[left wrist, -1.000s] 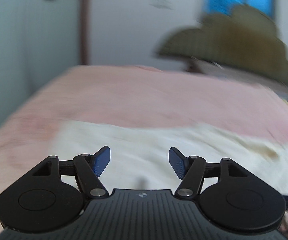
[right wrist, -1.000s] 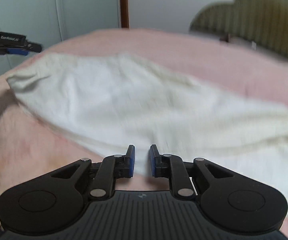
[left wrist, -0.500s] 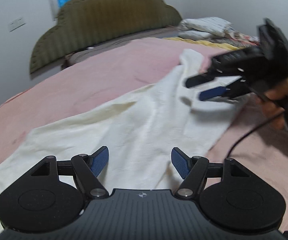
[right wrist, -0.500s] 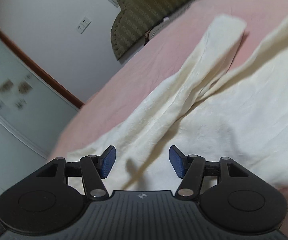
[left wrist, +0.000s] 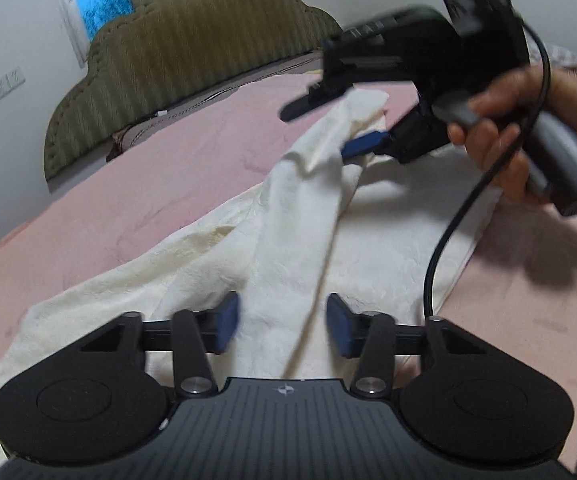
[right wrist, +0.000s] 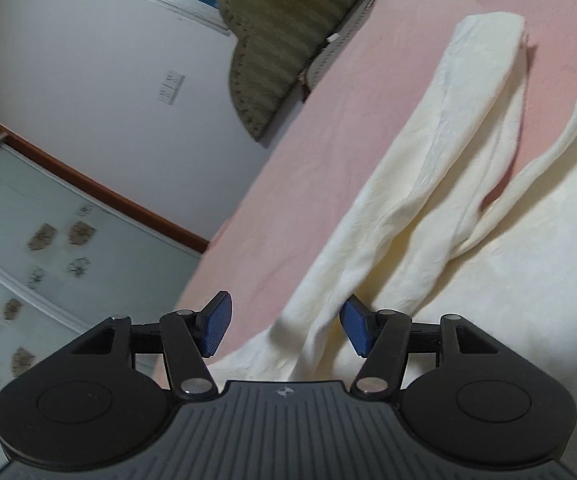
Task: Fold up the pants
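The cream pants [left wrist: 288, 264] lie spread across the pink bed [left wrist: 136, 184], their 2 legs running up toward the olive headboard [left wrist: 176, 56], one leg lying flatter on the sheet [right wrist: 468, 128] and the other bunched into a raised ridge. Expect them to handle as thin, light, limp cloth: they will sag and crease from whatever point you lift, drag a little on the sheet, and nothing in them can break. Your left hand-held gripper [left wrist: 283, 326] hangs low over the wide part of the garment with its jaws closing, a ridge of cloth lying between them, yet the pads are not pressing on it. Your right hand-held gripper [left wrist: 328, 126] stands spread near the hem of the raised leg; whether cloth already sits between its fingers is hard to tell. Take hold at doubled edges, the hem at one end and the waistband or side seam at the other, pinching both layers so the leg travels flat instead of twisting.
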A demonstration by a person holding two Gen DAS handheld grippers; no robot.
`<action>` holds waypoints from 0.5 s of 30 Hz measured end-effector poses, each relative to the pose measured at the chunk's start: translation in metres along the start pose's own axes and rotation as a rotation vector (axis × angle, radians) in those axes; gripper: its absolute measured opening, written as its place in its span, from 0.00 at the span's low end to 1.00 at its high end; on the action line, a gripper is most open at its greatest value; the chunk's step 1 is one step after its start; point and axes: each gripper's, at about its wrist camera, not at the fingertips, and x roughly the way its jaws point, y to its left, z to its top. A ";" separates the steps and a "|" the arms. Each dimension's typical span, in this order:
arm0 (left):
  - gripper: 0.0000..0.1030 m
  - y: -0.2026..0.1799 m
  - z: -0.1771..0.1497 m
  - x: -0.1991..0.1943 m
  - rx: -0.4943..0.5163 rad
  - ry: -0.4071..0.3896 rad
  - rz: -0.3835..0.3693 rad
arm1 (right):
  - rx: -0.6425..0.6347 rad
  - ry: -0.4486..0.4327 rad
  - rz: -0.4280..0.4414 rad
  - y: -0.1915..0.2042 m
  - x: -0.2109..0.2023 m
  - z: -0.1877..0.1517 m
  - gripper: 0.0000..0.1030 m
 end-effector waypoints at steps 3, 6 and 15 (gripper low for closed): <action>0.26 0.014 0.002 -0.004 -0.076 -0.023 -0.023 | 0.022 -0.053 -0.012 -0.012 -0.005 0.010 0.58; 0.17 0.023 0.002 -0.005 -0.130 -0.038 -0.032 | 0.041 -0.136 -0.047 -0.026 -0.013 0.029 0.58; 0.16 0.025 0.007 -0.005 -0.175 -0.040 -0.048 | 0.113 -0.284 -0.191 -0.066 -0.004 0.084 0.05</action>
